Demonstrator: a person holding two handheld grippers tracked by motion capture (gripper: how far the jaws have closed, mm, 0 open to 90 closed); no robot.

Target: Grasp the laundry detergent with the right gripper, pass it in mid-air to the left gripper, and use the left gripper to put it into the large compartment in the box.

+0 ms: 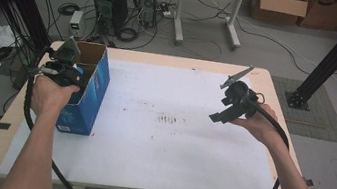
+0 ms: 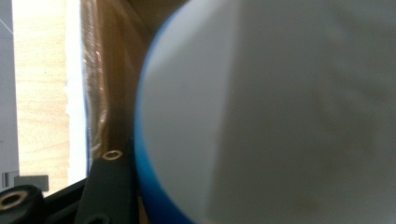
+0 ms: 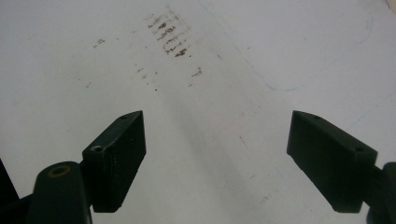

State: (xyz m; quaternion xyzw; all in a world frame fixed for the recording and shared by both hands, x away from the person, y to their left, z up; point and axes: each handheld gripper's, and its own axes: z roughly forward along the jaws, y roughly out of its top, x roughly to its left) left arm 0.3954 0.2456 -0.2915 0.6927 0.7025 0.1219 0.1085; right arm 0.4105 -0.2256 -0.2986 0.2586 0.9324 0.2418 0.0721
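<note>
While the left gripper (image 1: 62, 66) lowers a clenched white, blue-edged object (image 2: 280, 116) into the box (image 1: 89, 94), it could snag the wall; the right gripper (image 3: 219, 158) gapes empty.

Glossy cardboard box (image 1: 86, 93), matt white paper sheet (image 1: 158, 148)

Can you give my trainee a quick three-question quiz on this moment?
1. True or false: the right gripper holds a cup.
2. Where is the left gripper? A) over the open blue box B) flat on the white sheet C) under the table
3. What colour is the rim of the round white thing close before the left gripper's camera?

Key: 1. False; its jaws stand open over the bare sheet. 2. A. 3. Blue.
</note>
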